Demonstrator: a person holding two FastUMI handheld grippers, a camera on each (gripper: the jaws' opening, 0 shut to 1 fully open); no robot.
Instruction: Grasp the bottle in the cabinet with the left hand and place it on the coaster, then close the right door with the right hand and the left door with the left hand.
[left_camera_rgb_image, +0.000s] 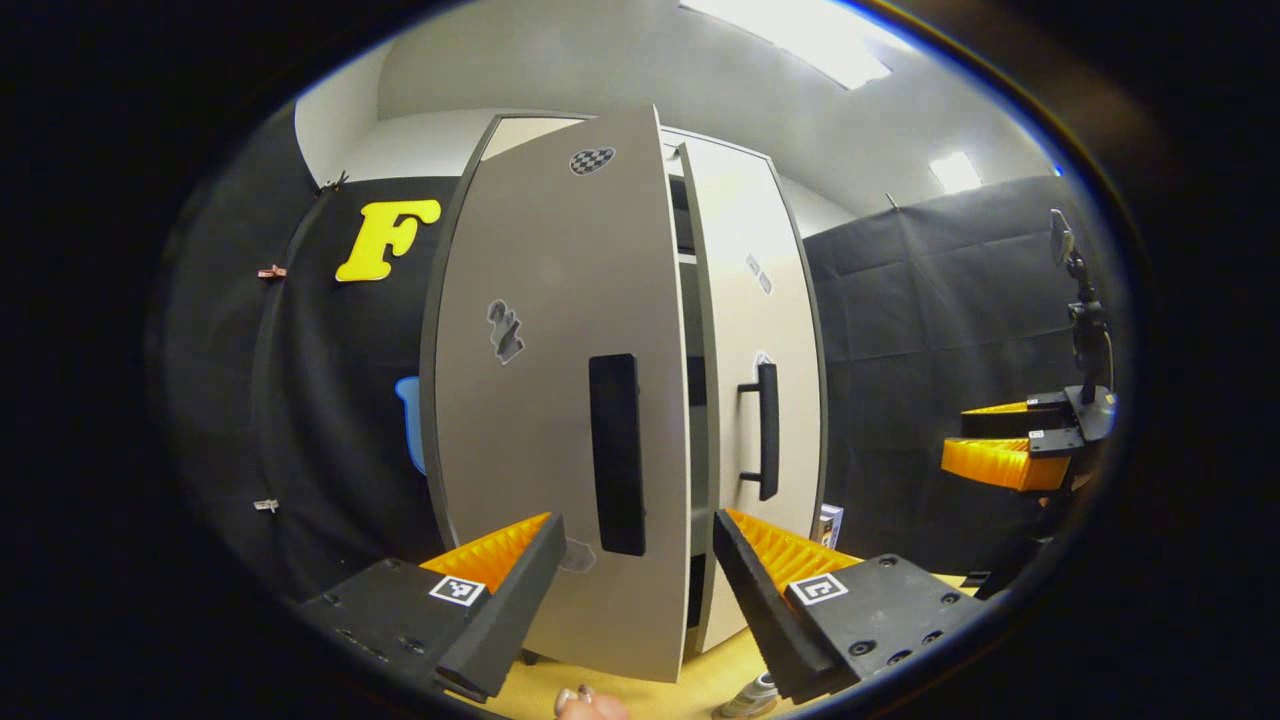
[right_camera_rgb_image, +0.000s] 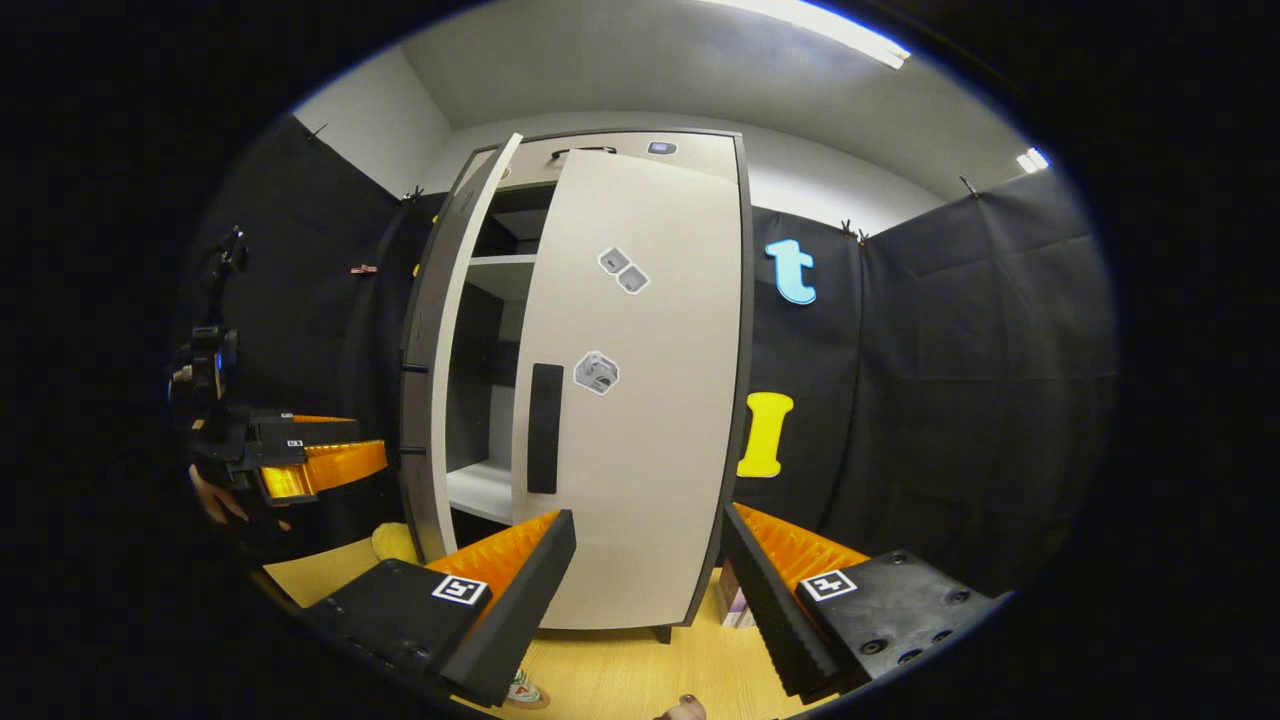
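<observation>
smooth pale cabinet (right_camera_rgb_image: 640, 400), flat left door (left_camera_rgb_image: 560, 400) ajar; both grippers spread.

Left door (left_camera_rgb_image: 560, 400) ajar; right door (right_camera_rgb_image: 640, 400) nearly shut.

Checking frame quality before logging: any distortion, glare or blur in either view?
Left gripper view: fisheye bows the left door; ceiling light blown out. Right gripper view: right door bulges likewise, light strip glares. Both otherwise sharp.

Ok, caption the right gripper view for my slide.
Open right gripper faces the nearly closed right door; left door ajar.
</observation>
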